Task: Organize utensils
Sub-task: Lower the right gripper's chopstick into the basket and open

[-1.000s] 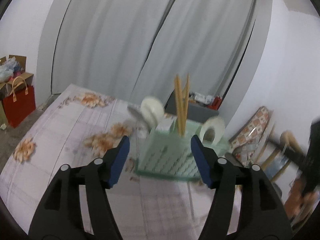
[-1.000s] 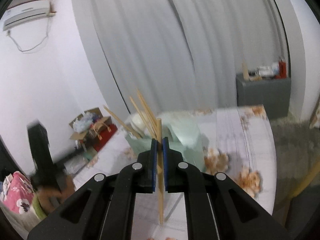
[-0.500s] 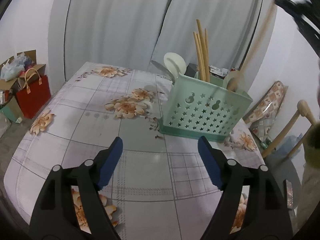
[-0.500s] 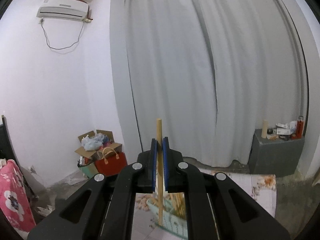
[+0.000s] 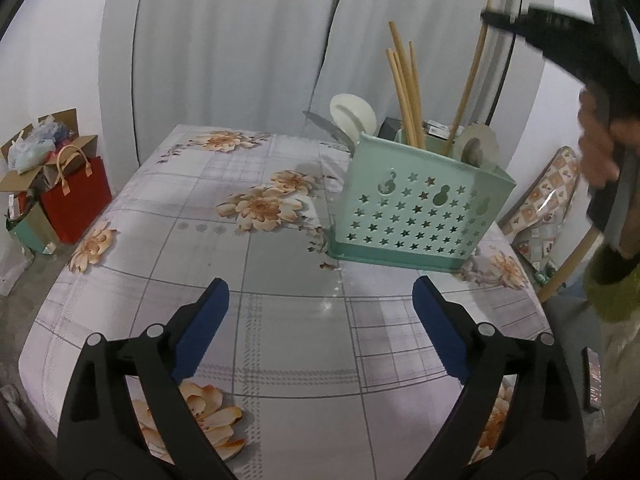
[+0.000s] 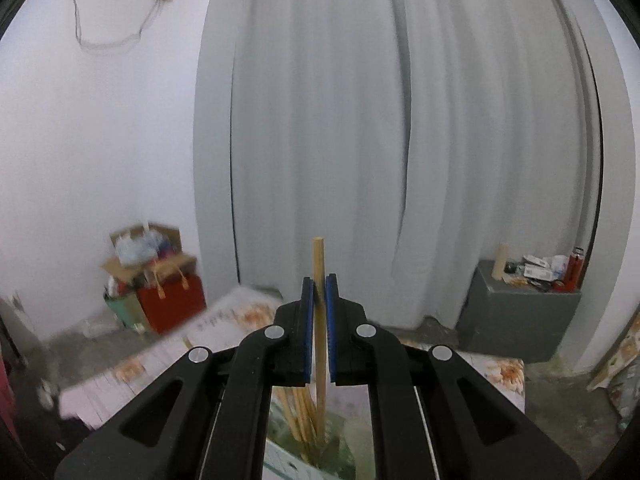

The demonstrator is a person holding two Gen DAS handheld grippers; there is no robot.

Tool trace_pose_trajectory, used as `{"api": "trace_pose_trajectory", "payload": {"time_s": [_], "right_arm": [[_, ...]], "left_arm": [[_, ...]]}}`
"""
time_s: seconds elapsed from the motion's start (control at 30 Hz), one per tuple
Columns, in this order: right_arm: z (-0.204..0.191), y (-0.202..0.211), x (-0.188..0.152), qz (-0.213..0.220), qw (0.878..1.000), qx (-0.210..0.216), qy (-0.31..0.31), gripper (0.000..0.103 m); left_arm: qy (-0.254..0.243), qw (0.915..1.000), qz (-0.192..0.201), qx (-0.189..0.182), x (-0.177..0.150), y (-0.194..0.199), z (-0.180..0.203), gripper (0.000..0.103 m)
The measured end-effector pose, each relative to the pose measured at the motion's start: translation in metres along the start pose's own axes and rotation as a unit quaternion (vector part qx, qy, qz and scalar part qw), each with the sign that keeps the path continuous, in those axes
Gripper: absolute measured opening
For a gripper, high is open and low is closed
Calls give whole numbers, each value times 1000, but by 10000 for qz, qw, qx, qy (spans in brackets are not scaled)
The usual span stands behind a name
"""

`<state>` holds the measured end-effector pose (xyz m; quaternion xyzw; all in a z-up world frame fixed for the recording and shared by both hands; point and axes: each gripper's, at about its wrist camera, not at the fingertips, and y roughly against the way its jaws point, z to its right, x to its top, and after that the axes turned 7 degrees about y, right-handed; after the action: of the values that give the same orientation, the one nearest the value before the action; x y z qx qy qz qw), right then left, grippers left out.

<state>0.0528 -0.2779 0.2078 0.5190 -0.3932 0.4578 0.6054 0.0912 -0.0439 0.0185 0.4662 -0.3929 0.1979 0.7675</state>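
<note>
Chopstick [image 6: 319, 264] clamped between the pads of the right gripper [image 6: 319, 300], long axis near vertical, upper end standing above the fingertips, lower end hanging over the mint caddy [image 5: 420, 204]. In the left wrist view the same stick slants down into the caddy's rear section, beside the bundle of chopsticks [image 5: 404, 92] already standing there; whether its tip is past the rim I cannot tell. Right gripper is directly above the caddy, so it is the nearer tool by far.

Left gripper [image 5: 320, 316] sits on the near side of the caddy, well apart from it, low over the floral tablecloth [image 5: 248, 280]; jaws opening wide, nothing between them.

Judgement: the insert depends on keeping the stick plumb over the chopstick section; then lower and release.
</note>
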Motion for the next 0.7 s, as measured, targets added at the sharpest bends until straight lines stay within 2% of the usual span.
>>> {"api": "trace_pose_trajectory", "payload": {"time_s": [0.17, 0.23, 0.27, 0.3, 0.43, 0.53, 0.67, 0.7], "right_arm": [[-3, -7, -29, -506, 9986, 132, -24, 9], [6, 0, -34, -545, 9981, 152, -239, 25], [10, 4, -35, -513, 9980, 167, -338, 38], [15, 11, -36, -458, 9976, 178, -493, 43], [43, 31, -49, -447, 9909, 128, -1267, 49], [72, 36, -79, -665, 9697, 406, -2314, 49], [96, 19, -128, -1105, 9192, 1068, -3627, 49], [99, 16, -135, -1170, 9114, 1130, -3780, 49]], "left_arm": [[-10, 9999, 143, -2, 2, 2, -8, 89], [-62, 9997, 213, -51, 5, 1, -9, 89], [-108, 9995, 280, -115, 9, 1, -10, 89], [-153, 9991, 349, -190, 13, 0, -9, 89], [-293, 9960, 557, -629, 30, -9, -8, 89], [-291, 9924, 467, -1100, 43, -29, -8, 89], [-252, 9868, 203, -1585, 58, -63, -2, 89], [-272, 9857, 166, -1656, 62, -71, 2, 89]]}}
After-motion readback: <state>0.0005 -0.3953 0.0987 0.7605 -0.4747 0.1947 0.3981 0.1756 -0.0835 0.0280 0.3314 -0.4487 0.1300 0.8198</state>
